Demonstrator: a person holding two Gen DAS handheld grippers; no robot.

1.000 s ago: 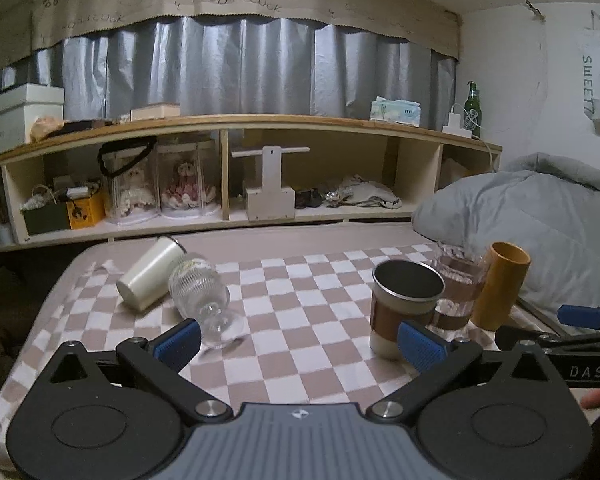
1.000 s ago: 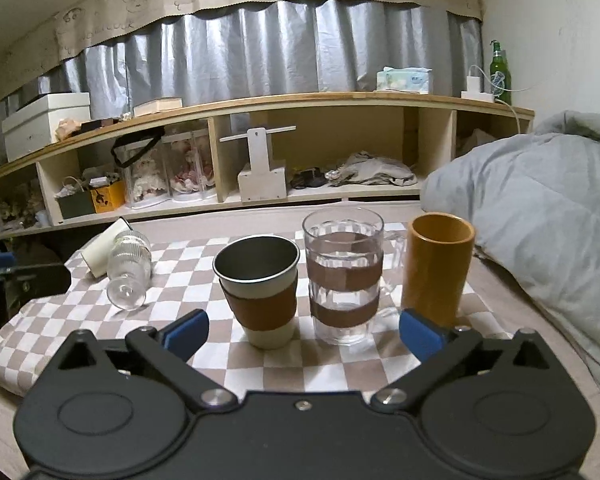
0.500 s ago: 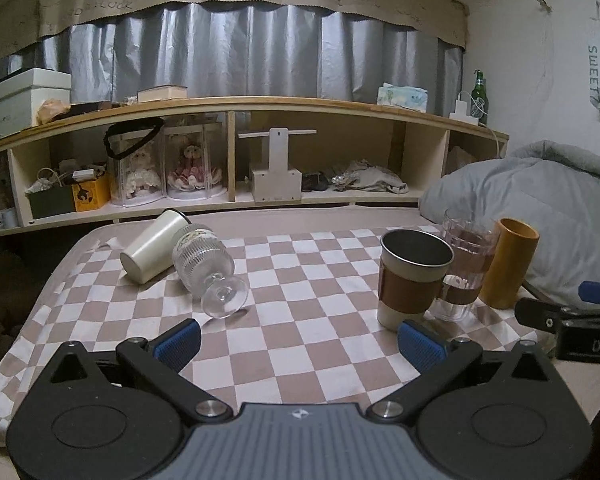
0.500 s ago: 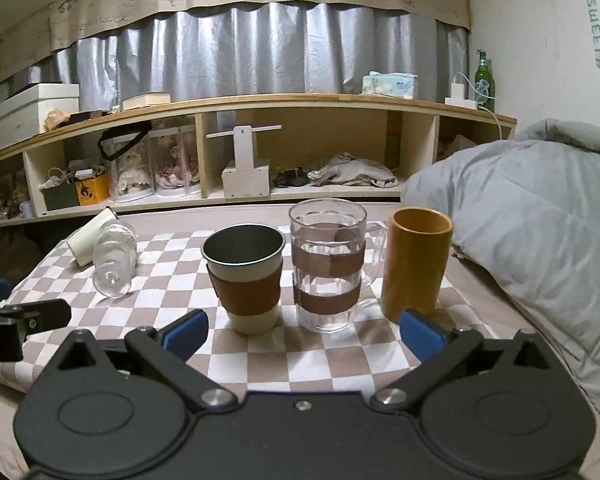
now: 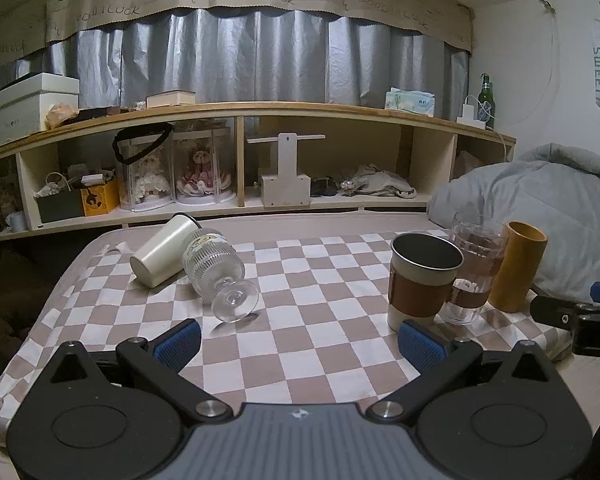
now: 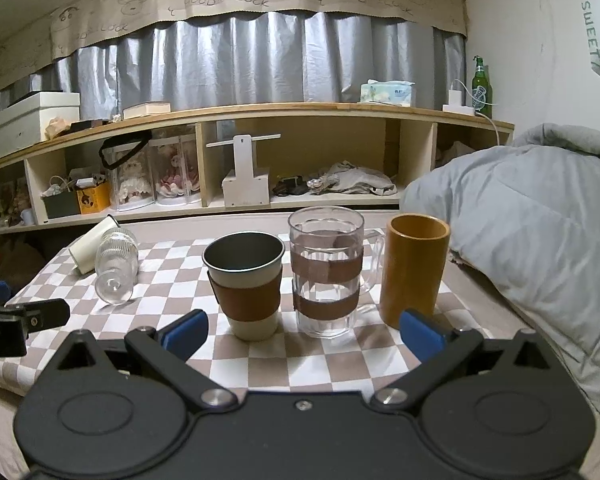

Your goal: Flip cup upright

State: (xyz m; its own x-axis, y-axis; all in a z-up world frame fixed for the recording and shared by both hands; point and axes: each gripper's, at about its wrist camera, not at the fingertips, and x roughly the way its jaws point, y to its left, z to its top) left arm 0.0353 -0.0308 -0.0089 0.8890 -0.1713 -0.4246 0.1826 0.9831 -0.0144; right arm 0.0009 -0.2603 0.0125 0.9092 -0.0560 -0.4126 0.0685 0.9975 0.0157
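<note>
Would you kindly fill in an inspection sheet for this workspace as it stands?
Surface: checkered cloth over the table.
Job's things: white cup and ribbed glass goblet lie on their sides, touching.
Clutter: sleeved steel cup, glass mug and bamboo tumbler stand upright in a row.
Grippers: left gripper and right gripper both open, holding nothing.
Cables: white charger cable on the shelf top.
Surroundings: wooden shelf, grey curtain, grey duvet, green bottle.
</note>
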